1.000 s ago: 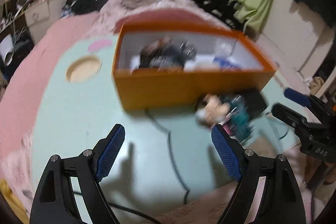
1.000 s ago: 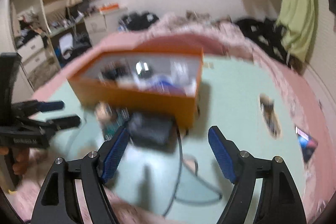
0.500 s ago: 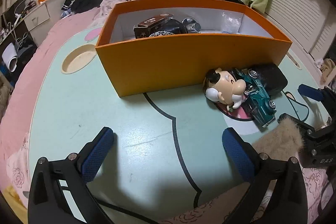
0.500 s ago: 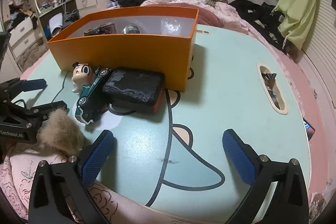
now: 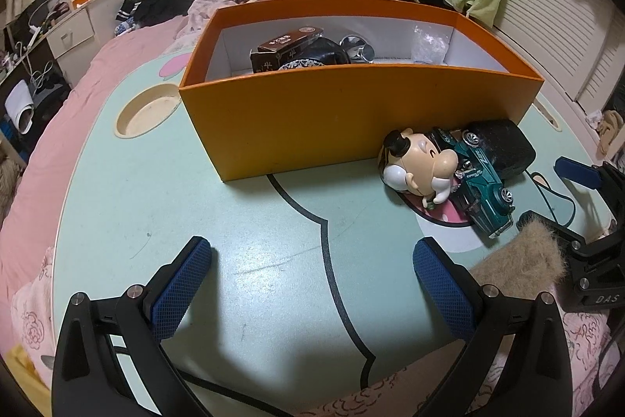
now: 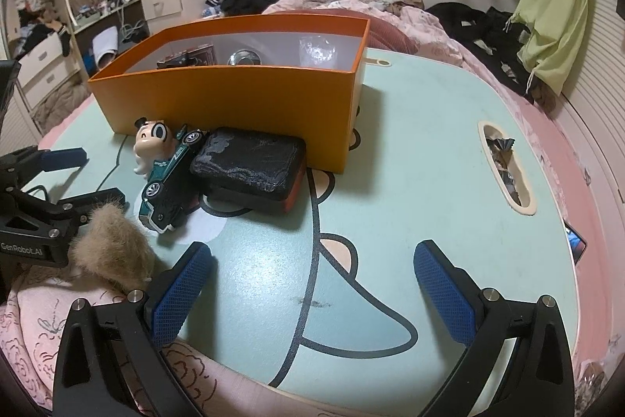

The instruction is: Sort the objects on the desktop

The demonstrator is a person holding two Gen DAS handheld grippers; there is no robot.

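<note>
Both sets of tongs are standing wider than a second ago: the jaws have just been opening, and nothing is lying between them. I am holding the left gripper [image 5: 312, 272] and the right gripper [image 6: 312, 272] spread over bare patches of the green table [image 5: 242, 221], neither touching anything.

Progress, as I am reading it: partly done. The orange box [image 5: 297, 120] is already holding a brown carton [image 5: 287, 47], a dark rounded item, a shiny metal piece and a clear plastic bit. Still waiting outside, huddled against the box's near wall, are the cartoon figurine [image 5: 420, 165], the green toy car [image 5: 482, 190] just beside it, and the black case [image 6: 250, 159] touching the car. A tuft of tan fur [image 6: 111, 247] is sitting at the table edge, near the other tool's fingers.

View differences I am noting: the right wrist is showing the whole black case and a slot in the table [image 6: 506, 170] with crumpled wrappers, absent from the left view. The left wrist is showing a round cup recess [image 5: 146, 108] and looking deeper into the box.
</note>
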